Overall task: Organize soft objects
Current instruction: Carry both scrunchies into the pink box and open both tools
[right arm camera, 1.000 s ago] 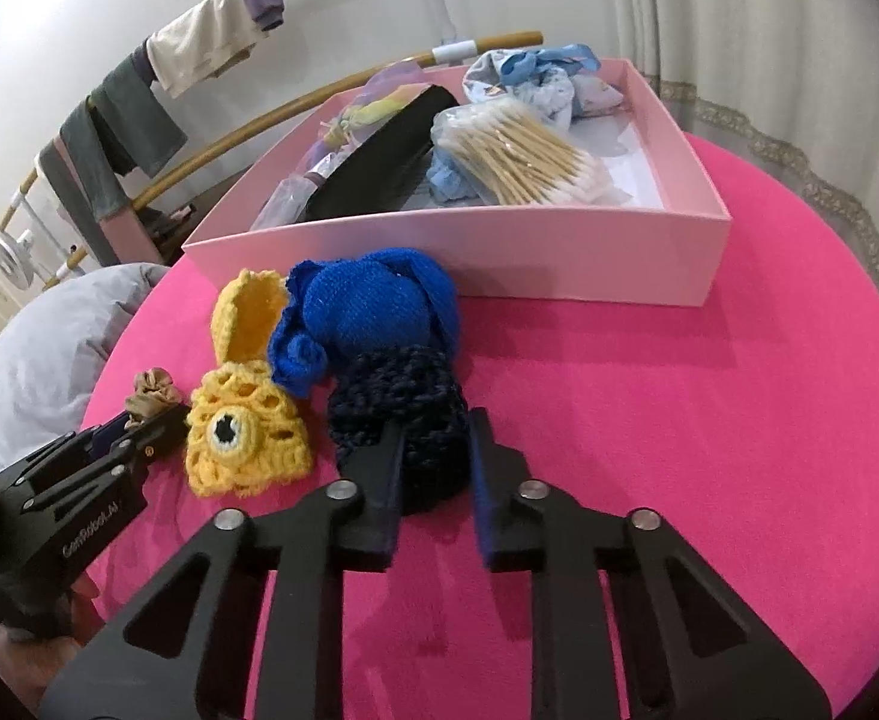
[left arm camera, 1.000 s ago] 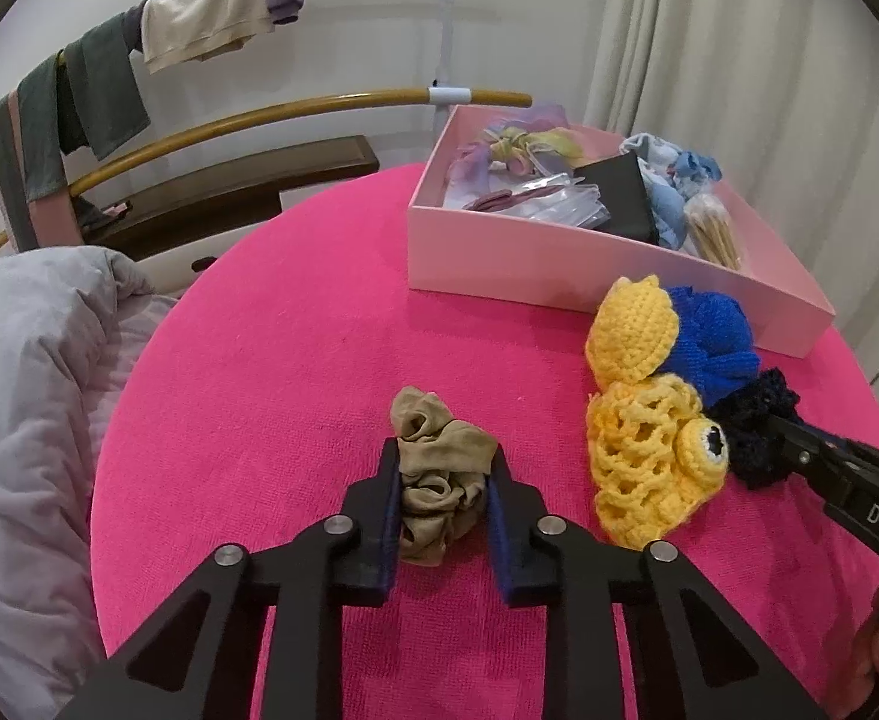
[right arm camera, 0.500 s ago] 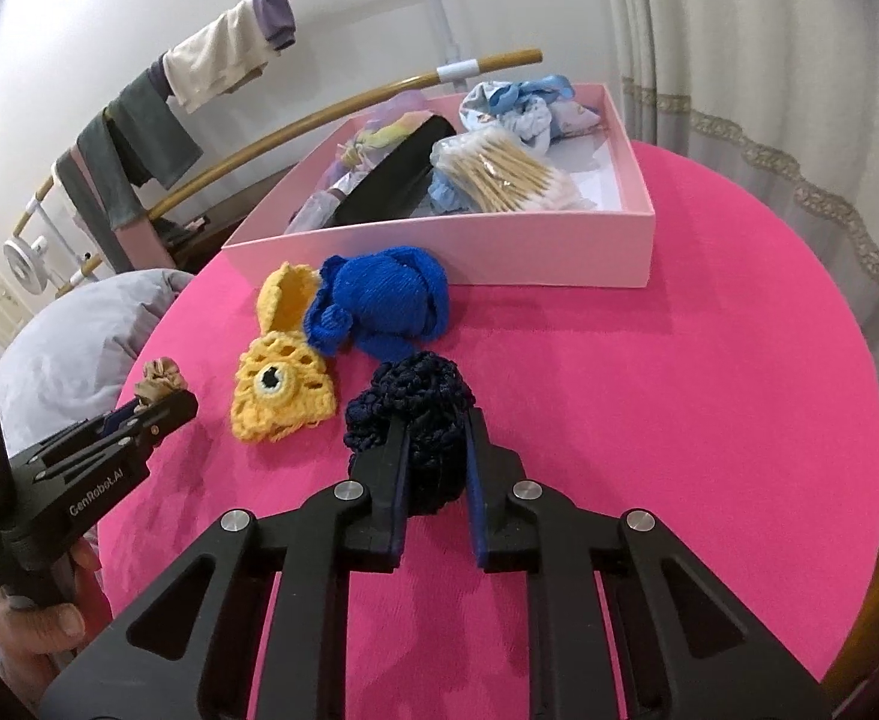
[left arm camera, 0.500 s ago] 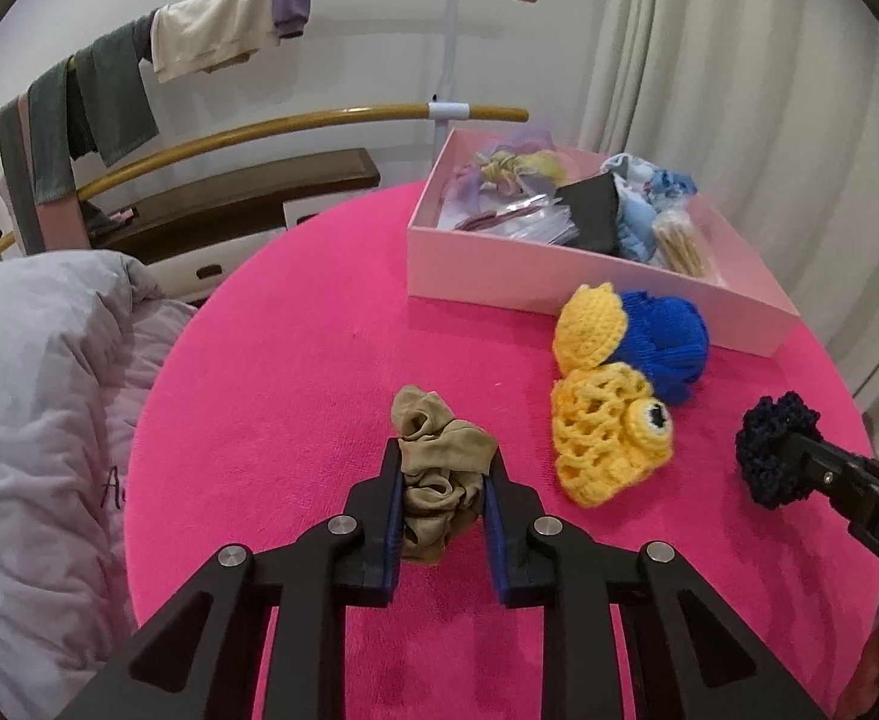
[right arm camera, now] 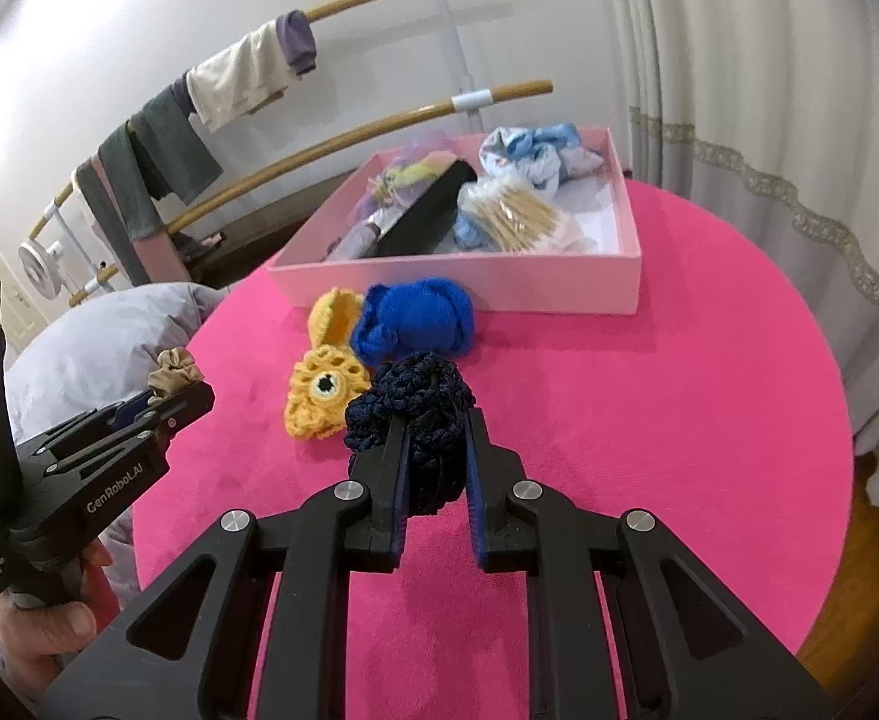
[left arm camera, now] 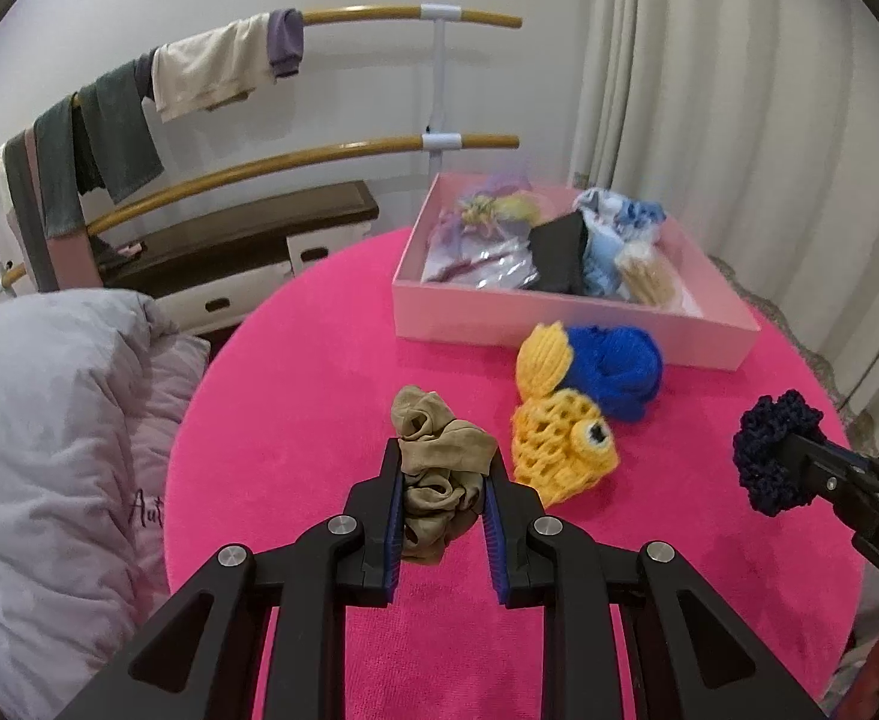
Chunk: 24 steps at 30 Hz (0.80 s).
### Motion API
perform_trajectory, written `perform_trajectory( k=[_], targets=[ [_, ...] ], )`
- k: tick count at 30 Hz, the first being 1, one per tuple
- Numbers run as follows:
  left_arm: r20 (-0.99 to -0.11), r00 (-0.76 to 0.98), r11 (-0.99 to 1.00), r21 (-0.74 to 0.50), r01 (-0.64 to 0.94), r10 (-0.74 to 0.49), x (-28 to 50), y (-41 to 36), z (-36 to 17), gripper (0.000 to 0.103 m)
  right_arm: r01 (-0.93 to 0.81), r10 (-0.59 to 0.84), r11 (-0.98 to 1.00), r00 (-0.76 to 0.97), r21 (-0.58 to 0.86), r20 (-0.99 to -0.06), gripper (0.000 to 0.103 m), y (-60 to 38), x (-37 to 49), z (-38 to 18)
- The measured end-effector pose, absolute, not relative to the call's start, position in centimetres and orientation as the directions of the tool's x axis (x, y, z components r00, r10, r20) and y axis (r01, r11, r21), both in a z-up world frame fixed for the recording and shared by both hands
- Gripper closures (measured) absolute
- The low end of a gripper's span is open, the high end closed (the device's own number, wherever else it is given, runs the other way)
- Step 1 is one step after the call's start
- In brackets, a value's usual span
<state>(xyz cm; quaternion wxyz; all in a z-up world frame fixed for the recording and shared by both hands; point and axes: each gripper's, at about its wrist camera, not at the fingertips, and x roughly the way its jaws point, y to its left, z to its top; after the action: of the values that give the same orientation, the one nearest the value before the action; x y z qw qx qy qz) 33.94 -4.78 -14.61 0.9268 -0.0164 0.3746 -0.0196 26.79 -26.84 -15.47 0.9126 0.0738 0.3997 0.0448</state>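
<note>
My left gripper (left arm camera: 443,483) is shut on a tan scrunchie (left arm camera: 439,462) and holds it above the pink round table (left arm camera: 295,420). My right gripper (right arm camera: 434,444) is shut on a navy crochet scrunchie (right arm camera: 415,414), also lifted off the table; it shows at the right in the left wrist view (left arm camera: 775,456). A yellow crochet piece (left arm camera: 559,438) and a blue knitted piece (left arm camera: 616,369) lie on the table in front of a pink box (left arm camera: 559,321). The left gripper with the tan scrunchie (right arm camera: 172,369) shows at the left in the right wrist view.
The pink box (right arm camera: 457,279) holds cotton swabs (right arm camera: 517,219), a black item (right arm camera: 427,216), light blue fabric (right arm camera: 535,150) and other soft items. A grey duvet (left arm camera: 49,450) lies left of the table. A rail with hanging clothes (left arm camera: 139,102) stands behind; curtains (left arm camera: 709,90) hang at right.
Both grippers have risen and pulled back from the table, each carrying its scrunchie. The navy scrunchie was lifted away from the blue and yellow pieces.
</note>
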Motion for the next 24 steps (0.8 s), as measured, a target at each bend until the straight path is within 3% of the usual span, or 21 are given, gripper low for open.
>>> perform_trajectory(
  k=[24],
  targets=[
    [-0.532, 0.844, 0.997, -0.034, 0.062, -0.071, 34.5, -6.6, -4.9, 0.083, -0.064, 0.100, 0.995, 0.802, 0.081, -0.589, 0.089, -26.3, 28.8, -6.2]
  ],
)
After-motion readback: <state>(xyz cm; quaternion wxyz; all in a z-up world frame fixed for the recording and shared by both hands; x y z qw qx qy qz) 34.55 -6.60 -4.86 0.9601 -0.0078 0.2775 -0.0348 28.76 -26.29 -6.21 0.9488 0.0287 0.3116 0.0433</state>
